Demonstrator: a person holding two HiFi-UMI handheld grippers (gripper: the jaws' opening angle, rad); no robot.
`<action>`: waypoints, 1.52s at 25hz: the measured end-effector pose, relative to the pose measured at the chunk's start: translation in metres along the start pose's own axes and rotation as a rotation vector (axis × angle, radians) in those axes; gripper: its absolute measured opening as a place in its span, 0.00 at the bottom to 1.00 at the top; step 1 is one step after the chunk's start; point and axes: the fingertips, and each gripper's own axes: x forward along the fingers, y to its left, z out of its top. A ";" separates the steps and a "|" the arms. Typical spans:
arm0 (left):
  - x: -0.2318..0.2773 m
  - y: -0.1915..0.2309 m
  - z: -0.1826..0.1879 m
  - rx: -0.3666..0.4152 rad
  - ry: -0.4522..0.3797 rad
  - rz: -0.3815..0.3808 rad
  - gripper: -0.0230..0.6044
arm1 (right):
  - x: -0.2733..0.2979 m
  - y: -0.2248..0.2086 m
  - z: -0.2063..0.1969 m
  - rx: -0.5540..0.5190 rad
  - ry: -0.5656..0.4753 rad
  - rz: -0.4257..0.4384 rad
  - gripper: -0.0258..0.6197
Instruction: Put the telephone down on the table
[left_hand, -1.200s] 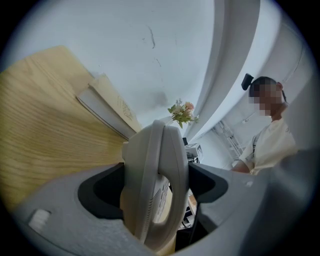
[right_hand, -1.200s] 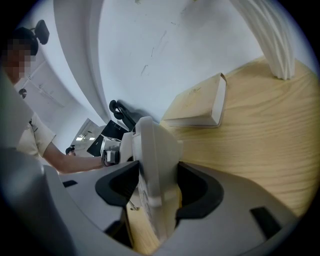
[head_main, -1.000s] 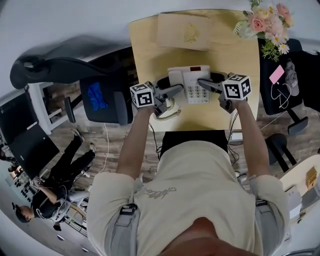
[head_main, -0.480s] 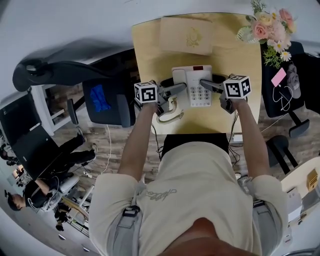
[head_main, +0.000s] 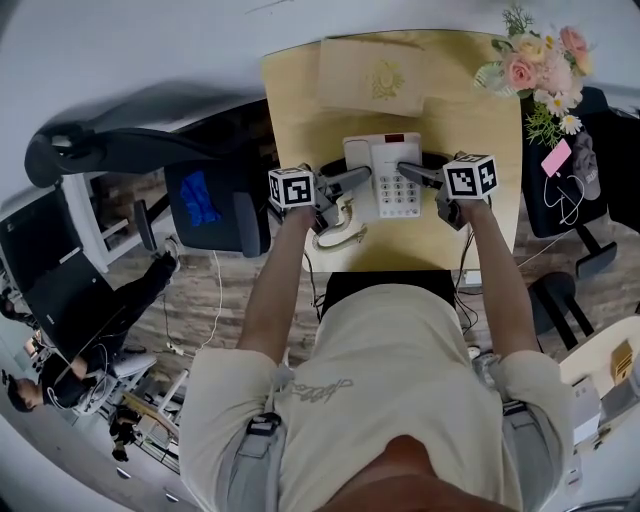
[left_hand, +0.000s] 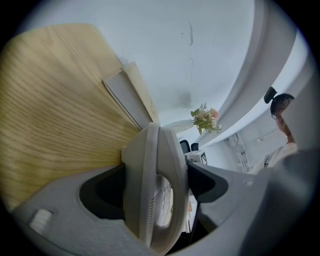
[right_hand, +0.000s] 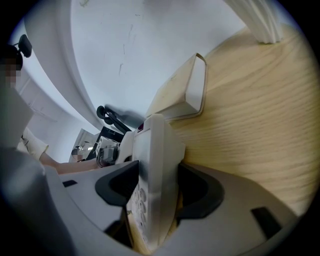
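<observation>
A white telephone with a keypad is over the middle of the light wooden table; whether it touches the top cannot be told. My left gripper is shut on its left side and my right gripper on its right side. Its coiled cord trails toward the table's front edge. In the left gripper view the telephone stands edge-on, pinched between both jaws. The right gripper view shows the same: the telephone is squeezed between the jaws, keypad facing left.
A beige folder lies at the table's back. A bunch of flowers stands at the back right corner. A black office chair is left of the table, and a chair with a pink phone is to the right.
Both grippers keep their hold on the telephone and have barely moved. The coiled cord has drifted slightly toward the front edge.
</observation>
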 end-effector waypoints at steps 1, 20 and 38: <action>0.000 0.000 0.000 -0.003 0.001 -0.001 0.66 | 0.000 0.000 0.000 0.001 0.002 0.001 0.41; -0.002 0.004 -0.002 -0.017 -0.043 -0.004 0.66 | -0.003 -0.002 0.001 0.009 0.000 -0.033 0.41; -0.036 -0.030 -0.010 0.108 -0.123 0.061 0.66 | -0.050 0.036 -0.008 -0.090 -0.132 -0.166 0.41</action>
